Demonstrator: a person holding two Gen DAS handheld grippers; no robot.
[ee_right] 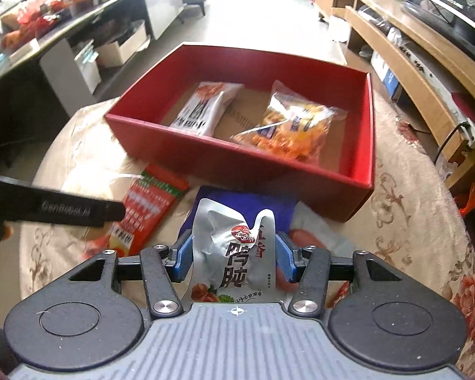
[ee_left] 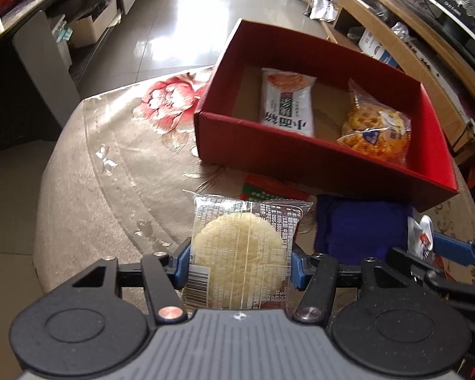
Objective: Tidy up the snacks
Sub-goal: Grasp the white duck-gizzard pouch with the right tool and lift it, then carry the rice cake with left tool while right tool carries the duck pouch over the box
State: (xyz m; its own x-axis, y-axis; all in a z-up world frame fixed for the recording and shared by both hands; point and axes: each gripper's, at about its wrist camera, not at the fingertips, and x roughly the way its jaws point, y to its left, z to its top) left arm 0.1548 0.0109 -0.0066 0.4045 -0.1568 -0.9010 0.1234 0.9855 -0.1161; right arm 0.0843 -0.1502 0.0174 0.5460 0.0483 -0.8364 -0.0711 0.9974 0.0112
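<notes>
Left wrist: left gripper (ee_left: 237,264) clamps one cracker packet (ee_left: 242,250) — two snack bags in red box (ee_left: 300,155).

R gripper (ee_right: 234,258) clamping silver pouch (ee_right: 234,250), red box (ee_right: 237,155) w/ 2 snack packs

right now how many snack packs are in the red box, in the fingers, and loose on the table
In the red box: 2, white pack, orange pack
In the fingers: 2, clear cracker pack, silver pack
Loose on the table: 2, red-green pack, blue pack
Total: 6
</notes>
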